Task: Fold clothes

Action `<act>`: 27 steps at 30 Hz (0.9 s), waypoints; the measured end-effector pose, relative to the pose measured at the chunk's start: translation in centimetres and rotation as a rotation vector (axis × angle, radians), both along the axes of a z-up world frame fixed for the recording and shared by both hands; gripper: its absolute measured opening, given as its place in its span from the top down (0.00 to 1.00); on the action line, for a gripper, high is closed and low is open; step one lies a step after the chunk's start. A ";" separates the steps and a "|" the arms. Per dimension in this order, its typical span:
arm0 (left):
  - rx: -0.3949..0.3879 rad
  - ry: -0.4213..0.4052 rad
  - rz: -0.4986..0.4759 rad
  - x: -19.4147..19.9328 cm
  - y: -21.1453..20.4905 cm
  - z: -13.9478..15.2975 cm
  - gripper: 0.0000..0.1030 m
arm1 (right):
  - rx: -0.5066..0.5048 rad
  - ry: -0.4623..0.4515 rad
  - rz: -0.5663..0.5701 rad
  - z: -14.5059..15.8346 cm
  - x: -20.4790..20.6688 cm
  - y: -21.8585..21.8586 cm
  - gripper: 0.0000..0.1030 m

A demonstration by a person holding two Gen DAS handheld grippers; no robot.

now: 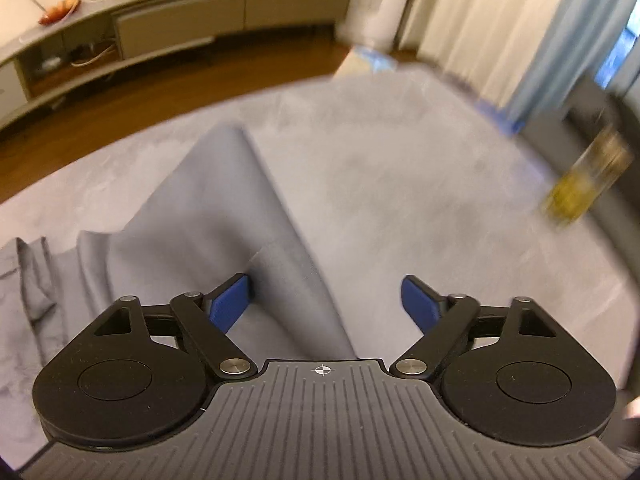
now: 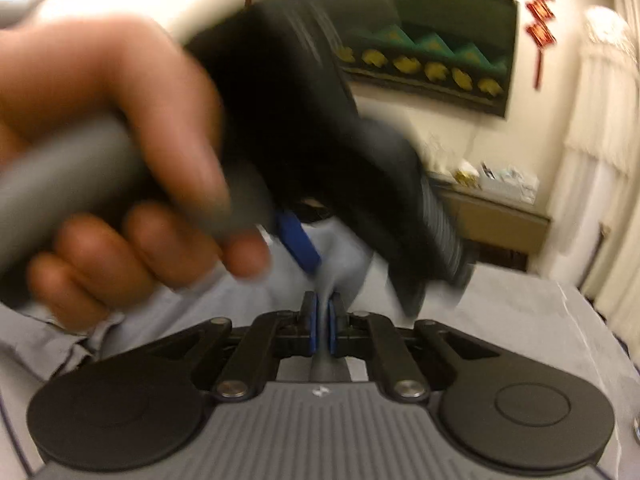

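1. Left claw (image 1: 326,300): jaws apart, blue pads (image 1: 228,304) well separated. Nothing pinched. Grey-blue garment (image 1: 224,216) lies beneath and between them; the left pad sits against a raised fold, with no grip visible.
2. Garment in the left wrist view: one smooth panel runs up to a peak, rumpled folds to the left. It lies on a pale grey cloth-covered desk (image 1: 400,184).
3. Right claw (image 2: 323,322): jaws together, clamped on a thin ridge of the garment (image 2: 344,256), which rises out from between the pads.
4. In the right wrist view, the person's left hand (image 2: 120,152) grips the grey handle of the left claw (image 2: 304,248), heavily blurred, just above the garment and close in front of the right claw.
5. Surroundings: low sideboard (image 1: 180,28) along the wall, wooden floor (image 1: 160,96), pale curtains (image 1: 500,32), blurred yellowish bottle (image 1: 584,184) at the desk's right edge. Dark wall picture (image 2: 440,48), red hanging ornaments (image 2: 540,20).
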State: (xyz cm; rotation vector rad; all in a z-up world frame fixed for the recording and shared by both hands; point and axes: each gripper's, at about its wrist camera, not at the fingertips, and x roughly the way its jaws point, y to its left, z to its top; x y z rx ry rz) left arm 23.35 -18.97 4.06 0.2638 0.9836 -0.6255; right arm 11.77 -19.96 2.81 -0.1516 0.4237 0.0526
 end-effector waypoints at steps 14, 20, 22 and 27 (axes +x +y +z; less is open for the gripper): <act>-0.240 -0.097 0.434 -4.1 28.8 -1.4 0.99 | 0.406 0.116 0.318 2.1 -4.4 0.9 0.49; -0.157 -0.112 0.671 -9.1 35.5 -7.9 0.63 | 0.271 0.249 0.380 -1.8 -3.3 5.5 0.50; -0.204 -0.119 0.732 -11.1 36.8 -9.3 0.62 | 0.235 0.254 0.419 -2.3 -3.1 6.8 0.51; -0.217 -0.086 0.727 -13.6 32.7 -11.7 0.64 | 0.111 0.306 0.389 -5.1 -1.6 8.4 0.54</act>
